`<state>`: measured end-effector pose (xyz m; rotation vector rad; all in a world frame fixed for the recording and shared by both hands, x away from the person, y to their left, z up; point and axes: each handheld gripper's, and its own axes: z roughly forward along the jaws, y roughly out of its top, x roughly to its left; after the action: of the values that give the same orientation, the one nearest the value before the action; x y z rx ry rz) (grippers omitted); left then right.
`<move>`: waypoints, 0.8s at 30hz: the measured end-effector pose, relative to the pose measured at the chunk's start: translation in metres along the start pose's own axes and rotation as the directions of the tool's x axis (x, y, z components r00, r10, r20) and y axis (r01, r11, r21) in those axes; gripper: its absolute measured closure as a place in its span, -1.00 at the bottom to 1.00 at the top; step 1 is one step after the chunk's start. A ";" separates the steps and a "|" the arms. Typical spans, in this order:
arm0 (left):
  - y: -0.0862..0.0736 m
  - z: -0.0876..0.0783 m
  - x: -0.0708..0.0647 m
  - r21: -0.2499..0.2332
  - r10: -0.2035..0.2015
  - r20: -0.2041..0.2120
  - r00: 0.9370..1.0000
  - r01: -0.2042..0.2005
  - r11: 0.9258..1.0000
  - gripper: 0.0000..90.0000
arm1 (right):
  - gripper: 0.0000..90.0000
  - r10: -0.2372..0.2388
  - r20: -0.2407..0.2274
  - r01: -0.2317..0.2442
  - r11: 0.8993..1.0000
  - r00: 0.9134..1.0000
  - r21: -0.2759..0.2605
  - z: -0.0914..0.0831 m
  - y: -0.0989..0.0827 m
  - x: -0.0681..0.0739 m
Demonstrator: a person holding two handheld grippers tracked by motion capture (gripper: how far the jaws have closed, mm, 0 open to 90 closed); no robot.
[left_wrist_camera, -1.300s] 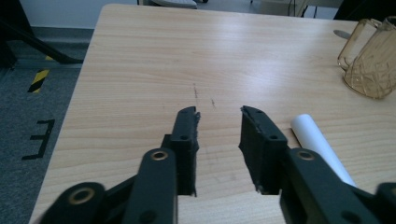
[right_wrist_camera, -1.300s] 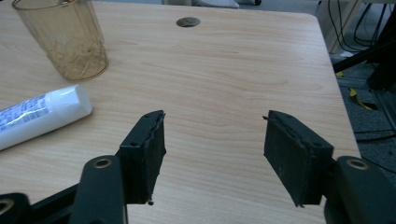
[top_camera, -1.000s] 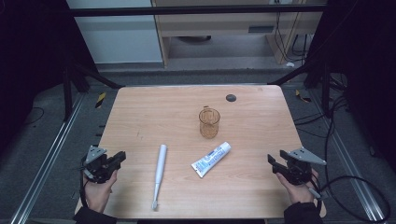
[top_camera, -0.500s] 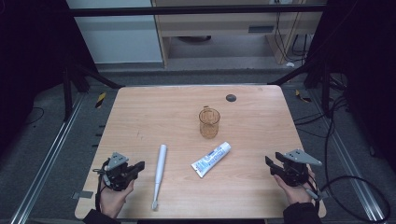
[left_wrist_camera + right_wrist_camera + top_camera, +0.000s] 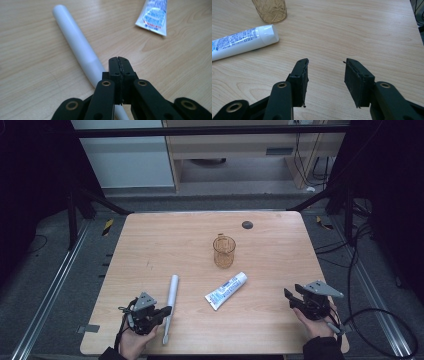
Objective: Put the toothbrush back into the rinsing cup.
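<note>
Starting at the table's seven o'clock corner in the high view, the left gripper is sitting low over the wood in the person's left hand, its jaws clenched flat against each other with nothing between them; the left gripper view is showing the two black pads meeting in a thin seam. The tip is lying just beside the white tube, a long slim cylinder stretched along the table from roughly six o'clock toward twelve, and in the left gripper view that white tube is passing under the left side of the jaws, though whether they are touching it cannot be told. Moving toward the centre, the toothpaste tube is lying flat and slanted, its cap end pointing toward one o'clock, well apart from both grippers. Just above it, near the table's middle, the amber glass cup is standing upright, and a small dark disc is resting near the twelve o'clock edge. At the five o'clock corner, the right gripper is hovering in the person's right hand, jaws released and spread over bare wood, gripping nothing and pointing toward nine o'clock.
</note>
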<state>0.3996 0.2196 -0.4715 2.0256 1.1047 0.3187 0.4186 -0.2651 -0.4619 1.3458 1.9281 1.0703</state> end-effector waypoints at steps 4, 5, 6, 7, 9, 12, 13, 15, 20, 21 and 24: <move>-0.002 0.004 -0.005 0.022 0.020 0.010 1.000 -0.020 1.000 0.99 | 0.17 -0.004 0.000 0.004 1.000 1.000 0.005 0.002 -0.001 0.000; -0.002 0.005 -0.006 0.026 0.024 0.008 1.000 -0.024 0.999 0.99 | 0.16 -0.008 -0.001 0.008 1.000 1.000 0.006 0.002 -0.001 0.000; -0.003 0.006 -0.006 0.032 0.028 0.010 1.000 -0.028 0.999 0.99 | 0.16 -0.008 -0.002 0.008 1.000 1.000 0.007 0.003 -0.002 0.000; -0.003 0.006 -0.006 0.033 0.030 0.010 1.000 -0.030 0.999 0.99 | 0.15 -0.012 -0.002 0.012 1.000 1.000 0.006 0.003 -0.002 0.000; -0.003 0.007 -0.007 0.036 0.024 0.012 1.000 -0.025 0.999 0.99 | 0.13 -0.012 -0.004 0.012 1.000 1.000 0.010 0.004 -0.003 -0.001; -0.004 0.008 -0.008 0.047 0.036 0.007 0.999 -0.037 0.998 0.99 | 0.12 -0.012 -0.005 0.013 1.000 1.000 0.014 0.004 -0.004 -0.001; -0.004 0.008 -0.009 0.048 0.033 0.008 0.999 -0.033 0.998 0.99 | 0.12 -0.012 -0.005 0.013 1.000 1.000 0.014 0.004 -0.004 -0.001; -0.005 0.009 -0.010 0.060 0.036 0.004 0.999 -0.036 0.998 0.99 | 0.11 -0.015 -0.004 0.015 1.000 1.000 0.015 0.005 -0.004 -0.001; -0.006 0.010 -0.009 0.080 0.036 0.008 0.999 -0.036 0.996 0.99 | 0.09 -0.009 -0.009 0.010 1.000 1.000 0.020 0.005 -0.004 -0.001; -0.006 0.010 -0.009 0.082 0.035 0.009 0.999 -0.036 0.996 0.99 | 0.08 -0.016 -0.005 0.017 1.000 1.000 0.019 0.005 -0.005 -0.001; -0.006 0.011 -0.009 0.092 0.037 0.009 0.999 -0.037 0.995 0.99 | 0.07 -0.020 -0.003 0.020 1.000 1.000 0.017 0.004 -0.005 -0.002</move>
<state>0.3963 0.2084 -0.4819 2.1289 1.0966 0.2834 0.4201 -0.2665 -0.4688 1.3320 1.9525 1.0489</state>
